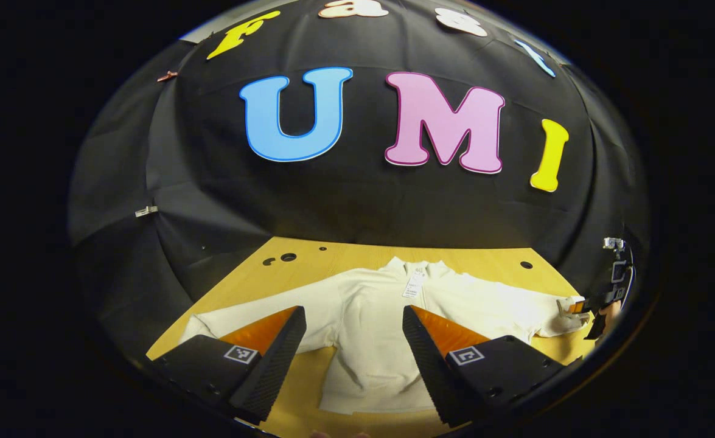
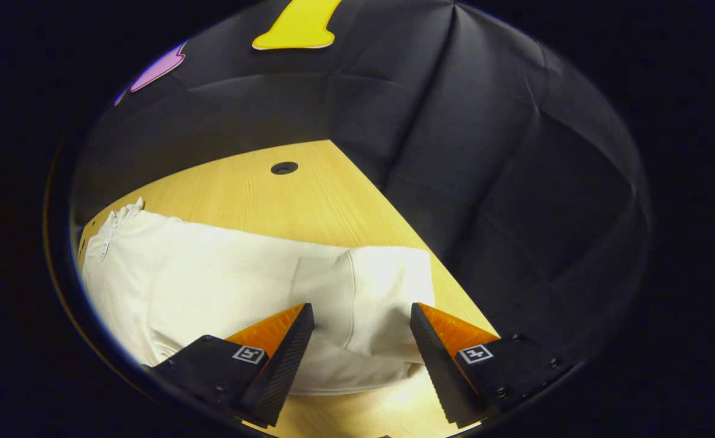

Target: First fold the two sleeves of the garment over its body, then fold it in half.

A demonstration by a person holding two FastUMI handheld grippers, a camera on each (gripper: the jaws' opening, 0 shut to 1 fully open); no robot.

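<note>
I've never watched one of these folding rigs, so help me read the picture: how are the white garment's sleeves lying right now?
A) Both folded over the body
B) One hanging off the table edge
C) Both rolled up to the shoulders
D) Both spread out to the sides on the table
D: in the left gripper view the white garment lies flat on the wooden table, one sleeve stretched out each side, nothing folded yet.

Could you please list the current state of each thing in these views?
Garment: flat on the table, unfolded.
Right sleeve: spread out sideways, cuff between the open right tongs.
Left sleeve: spread out sideways.
Left tongs: open, above the garment.
Table: bearing the garment.
</note>
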